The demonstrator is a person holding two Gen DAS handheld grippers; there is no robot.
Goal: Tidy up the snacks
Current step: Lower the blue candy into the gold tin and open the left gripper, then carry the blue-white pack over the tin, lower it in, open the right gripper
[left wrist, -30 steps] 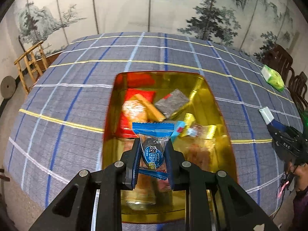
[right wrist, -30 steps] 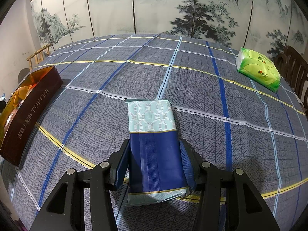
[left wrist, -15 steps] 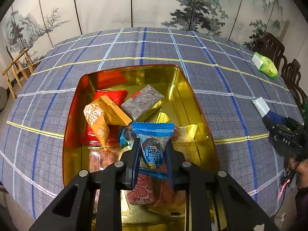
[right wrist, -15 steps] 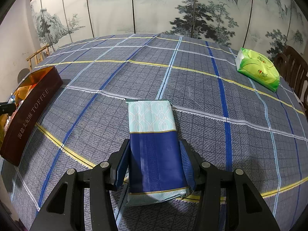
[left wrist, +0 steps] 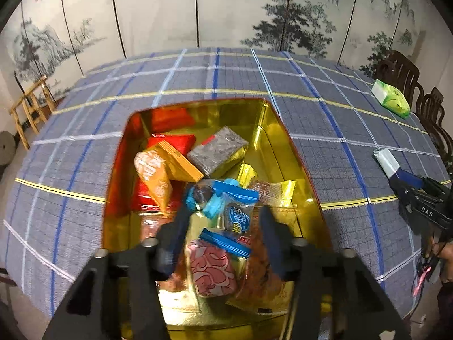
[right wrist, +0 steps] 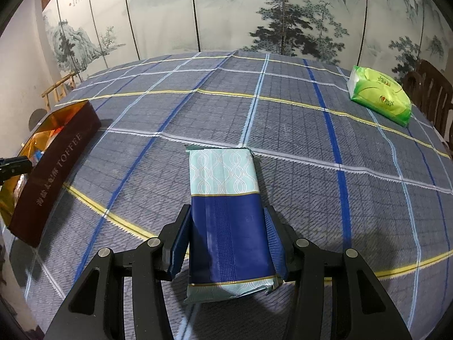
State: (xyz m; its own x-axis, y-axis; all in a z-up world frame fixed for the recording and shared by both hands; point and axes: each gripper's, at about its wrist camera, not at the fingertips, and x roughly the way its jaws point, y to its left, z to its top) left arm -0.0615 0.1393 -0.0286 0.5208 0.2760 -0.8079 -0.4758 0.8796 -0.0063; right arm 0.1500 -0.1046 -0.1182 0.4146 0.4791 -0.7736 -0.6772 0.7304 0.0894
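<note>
In the left wrist view my left gripper [left wrist: 226, 229] is open above the gold tin [left wrist: 283, 147], which holds several wrapped snacks. The blue-wrapped candy [left wrist: 235, 218] lies loose between the fingers, tilted, over a pink snack [left wrist: 212, 269]. In the right wrist view my right gripper [right wrist: 226, 243] is shut on the blue and pale-green packet [right wrist: 226, 212], which rests on the checked tablecloth. The tin also shows in the right wrist view at the left edge [right wrist: 56, 164], lettered TOFFEE. The right gripper and its packet [left wrist: 390, 164] show at the right of the left wrist view.
A green tissue pack [right wrist: 379, 96] lies at the far right of the table, also in the left wrist view [left wrist: 390, 102]. Dark wooden chairs [left wrist: 402, 70] stand beyond the right edge. A painted folding screen stands behind the table.
My left gripper has opened and let go of the blue-wrapped candy, which now lies tilted in the tin. The right gripper and its packet have not moved.
</note>
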